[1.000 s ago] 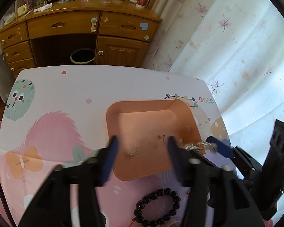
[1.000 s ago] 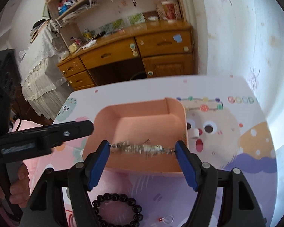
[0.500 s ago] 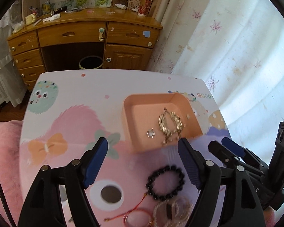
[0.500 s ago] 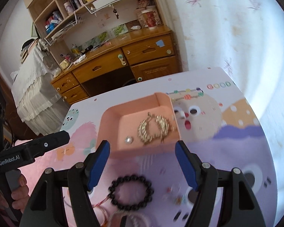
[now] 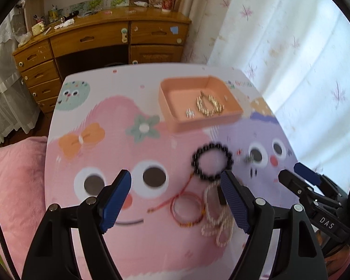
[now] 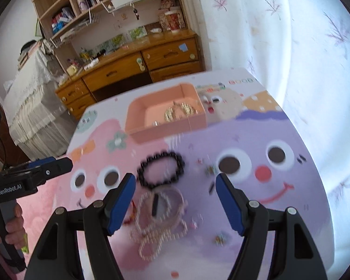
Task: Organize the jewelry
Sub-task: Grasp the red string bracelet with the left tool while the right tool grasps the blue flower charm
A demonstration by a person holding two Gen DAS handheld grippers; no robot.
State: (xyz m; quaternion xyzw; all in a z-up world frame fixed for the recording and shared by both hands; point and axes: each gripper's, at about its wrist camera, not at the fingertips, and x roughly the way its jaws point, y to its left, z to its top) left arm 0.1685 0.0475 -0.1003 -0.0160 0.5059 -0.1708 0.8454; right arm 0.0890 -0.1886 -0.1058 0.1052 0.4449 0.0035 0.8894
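Note:
A peach tray (image 5: 170, 119) (image 6: 137, 128) sits at the table's far side and holds a gold chain necklace (image 5: 208, 104) (image 6: 178, 112) and a small silver ring (image 5: 189, 113). Nearer lie a black bead bracelet (image 5: 211, 161) (image 6: 161, 170), a red cord bangle (image 5: 186, 208) and a pearl strand (image 5: 218, 221) (image 6: 158, 219). My left gripper (image 5: 176, 199) is open and empty above the bangle. My right gripper (image 6: 176, 204) is open and empty above the pearls; it also shows in the left wrist view (image 5: 301, 182).
The table (image 5: 100, 154) has a pink and purple cartoon cover. Small earrings and beads (image 6: 219, 238) lie scattered on the purple part. A wooden desk (image 5: 100, 37) stands beyond the table, a white curtain (image 5: 291, 46) to the right, pink bedding (image 5: 14, 186) to the left.
The right gripper let the gold necklace go into the tray. Both grippers then pulled back toward the near side, over the loose bracelets and pearls.

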